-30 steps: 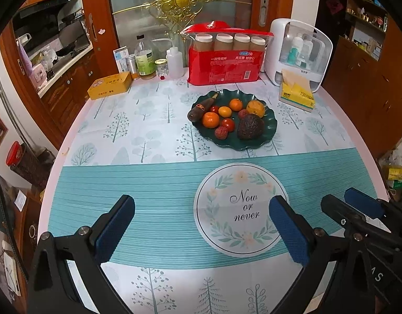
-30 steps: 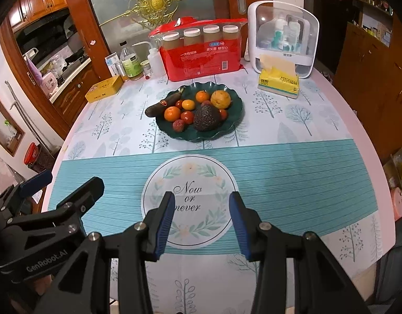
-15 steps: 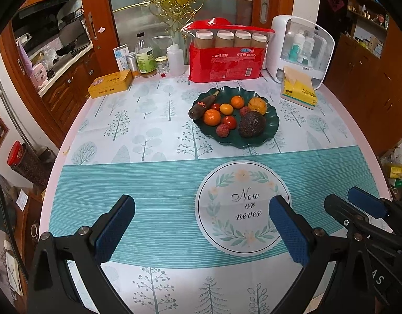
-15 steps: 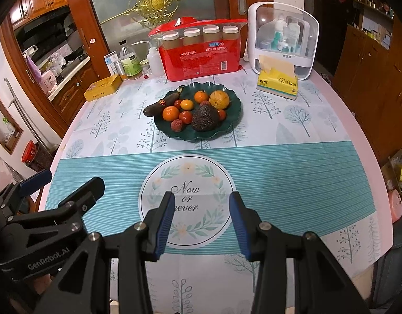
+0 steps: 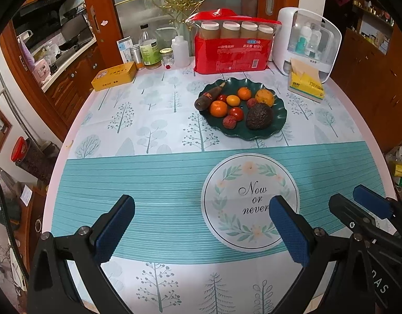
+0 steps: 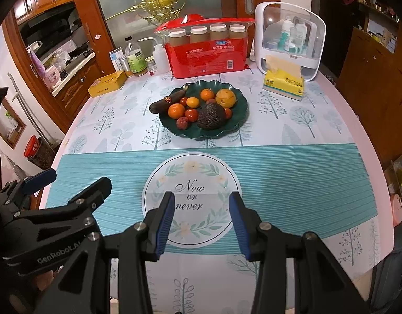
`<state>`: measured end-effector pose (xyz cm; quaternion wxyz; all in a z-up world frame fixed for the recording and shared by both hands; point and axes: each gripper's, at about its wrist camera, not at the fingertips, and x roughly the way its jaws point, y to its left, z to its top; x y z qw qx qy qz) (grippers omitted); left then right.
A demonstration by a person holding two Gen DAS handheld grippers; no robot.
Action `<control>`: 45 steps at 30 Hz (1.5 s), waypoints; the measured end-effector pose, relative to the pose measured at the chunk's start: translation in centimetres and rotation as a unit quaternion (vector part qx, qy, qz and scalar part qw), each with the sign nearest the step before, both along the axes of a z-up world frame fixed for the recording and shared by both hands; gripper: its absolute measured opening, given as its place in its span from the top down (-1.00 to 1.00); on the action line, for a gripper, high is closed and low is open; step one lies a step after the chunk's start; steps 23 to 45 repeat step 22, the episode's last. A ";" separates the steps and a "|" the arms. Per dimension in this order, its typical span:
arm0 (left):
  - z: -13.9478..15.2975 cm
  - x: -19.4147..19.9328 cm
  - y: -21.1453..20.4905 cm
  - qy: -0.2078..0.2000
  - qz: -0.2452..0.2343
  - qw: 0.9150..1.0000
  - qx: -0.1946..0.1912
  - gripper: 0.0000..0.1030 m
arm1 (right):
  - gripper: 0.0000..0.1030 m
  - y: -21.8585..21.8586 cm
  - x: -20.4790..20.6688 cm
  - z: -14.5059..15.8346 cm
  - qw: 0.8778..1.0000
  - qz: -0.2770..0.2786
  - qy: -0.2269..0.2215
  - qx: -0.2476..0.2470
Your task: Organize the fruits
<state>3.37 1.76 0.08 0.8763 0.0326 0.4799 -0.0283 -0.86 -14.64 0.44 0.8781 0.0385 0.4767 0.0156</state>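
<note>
Both views crept fwd toward plate (image 5: 276,120); L claw (image 5: 201,225) spread wide, R claw (image 6: 201,222) part-spread, both empty; all fruits (image 6: 198,110) sit plated ahead, so sorting either done or pending.

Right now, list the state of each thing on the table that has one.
Left gripper: open, empty, above the table.
Right gripper: open, empty.
Green plate: loaded with fruit.
Avocado: on the plate, untouched.
Tissue pack: open, a tissue sticking out.
Glass bottle: capped, upright.
</note>
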 end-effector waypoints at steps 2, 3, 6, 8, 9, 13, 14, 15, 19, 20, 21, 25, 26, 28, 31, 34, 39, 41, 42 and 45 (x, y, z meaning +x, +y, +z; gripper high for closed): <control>-0.1 0.0 0.0 0.002 0.000 1.000 0.001 -0.98 | 0.15 0.0 0.1 -0.2 1.000 0.001 0.004 0.002; -0.1 0.1 0.0 0.002 0.000 1.000 0.002 -0.98 | 0.15 0.0 0.1 -0.2 1.000 0.001 0.005 0.004; -0.1 0.1 0.0 0.002 0.000 1.000 0.002 -0.98 | 0.15 0.0 0.1 -0.2 1.000 0.001 0.006 0.005; -0.2 0.1 0.0 0.003 0.000 1.000 0.003 -0.98 | 0.15 -0.1 0.2 -0.3 1.000 0.002 0.007 0.006; -0.2 0.1 0.0 0.003 0.001 1.000 0.003 -0.98 | 0.15 0.0 0.2 -0.3 1.000 0.002 0.007 0.005; -0.4 0.2 0.3 0.006 0.003 1.000 0.001 -0.98 | 0.15 0.2 0.1 -0.6 1.000 0.003 0.010 0.005; -0.4 0.2 0.4 0.006 0.004 1.000 0.000 -0.98 | 0.15 0.3 0.1 -0.6 1.000 0.004 0.011 0.004; -0.4 0.1 0.3 0.006 0.004 1.000 0.000 -0.98 | 0.15 0.4 0.2 -0.7 1.000 0.004 0.012 0.004; -0.5 0.1 0.5 0.006 0.001 1.000 0.002 -0.98 | 0.15 0.5 0.2 -0.9 1.000 0.004 0.016 0.003; -0.4 0.1 0.4 0.006 0.002 1.000 0.002 -0.98 | 0.15 0.4 0.2 -0.9 1.000 0.003 0.016 0.003; -0.4 0.1 0.4 0.006 0.002 1.000 0.002 -0.98 | 0.15 0.5 0.2 -0.9 1.000 0.003 0.016 0.002; -0.4 0.1 0.4 0.005 0.002 1.000 0.002 -0.98 | 0.15 0.4 0.3 -0.8 1.000 0.002 0.017 0.002; -0.4 0.1 0.4 0.005 0.002 1.000 0.002 -0.98 | 0.15 0.4 0.3 -0.8 1.000 0.002 0.017 0.002; -0.4 0.1 0.4 0.005 0.002 1.000 0.002 -0.98 | 0.15 0.4 0.3 -0.8 1.000 0.002 0.017 0.002; -0.4 0.1 0.4 0.005 0.002 1.000 0.002 -0.98 | 0.15 0.4 0.3 -0.8 1.000 0.002 0.017 0.002; -0.4 0.1 0.4 0.005 0.002 1.000 0.002 -0.98 | 0.15 0.4 0.3 -0.8 1.000 0.002 0.017 0.002; -0.4 0.1 0.4 0.005 0.002 1.000 0.002 -0.98 | 0.15 0.4 0.3 -0.8 1.000 0.002 0.017 0.002; -0.4 0.1 0.4 0.005 0.002 1.000 0.002 -0.98 | 0.15 0.4 0.3 -0.8 1.000 0.002 0.017 0.002; -0.4 0.1 0.4 0.005 0.002 1.000 0.002 -0.98 | 0.15 0.4 0.3 -0.8 1.000 0.002 0.017 0.002; -0.4 0.1 0.4 0.005 0.002 1.000 0.002 -0.98 | 0.15 0.4 0.3 -0.8 1.000 0.002 0.017 0.002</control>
